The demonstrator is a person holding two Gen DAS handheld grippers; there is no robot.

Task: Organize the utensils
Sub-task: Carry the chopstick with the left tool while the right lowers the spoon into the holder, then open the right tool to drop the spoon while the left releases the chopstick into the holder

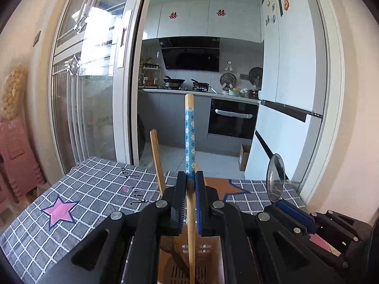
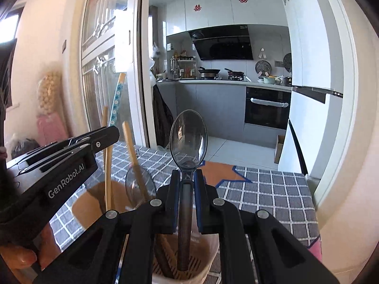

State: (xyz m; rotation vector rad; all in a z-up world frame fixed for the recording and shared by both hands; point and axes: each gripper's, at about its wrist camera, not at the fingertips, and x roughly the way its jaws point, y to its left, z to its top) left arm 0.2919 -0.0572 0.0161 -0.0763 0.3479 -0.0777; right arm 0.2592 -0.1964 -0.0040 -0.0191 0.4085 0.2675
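Note:
My left gripper [image 1: 189, 177] is shut on a wooden chopstick [image 1: 189, 130] with a blue flowered upper half. It stands upright, and its bare lower end reaches down into a brown slotted utensil holder [image 1: 208, 248]. A plain wooden chopstick [image 1: 156, 161] leans just left of it. My right gripper [image 2: 188, 177] is shut on the handle of a clear plastic spoon [image 2: 188, 139], bowl up, with the handle running down into the holder [image 2: 208, 248]. Another clear spoon [image 2: 139, 189] and two wooden chopsticks [image 2: 131, 146] stand in the holder. The left gripper [image 2: 71, 165] is close on the left.
The holder stands on a table with a grey checked cloth [image 1: 94, 189] with a pink star [image 1: 61, 210] and an orange star [image 2: 220, 175]. A hand [image 2: 21, 258] holds the left gripper. Beyond the table edge are a glass sliding door [image 1: 94, 94], a kitchen and a white fridge [image 1: 284, 118].

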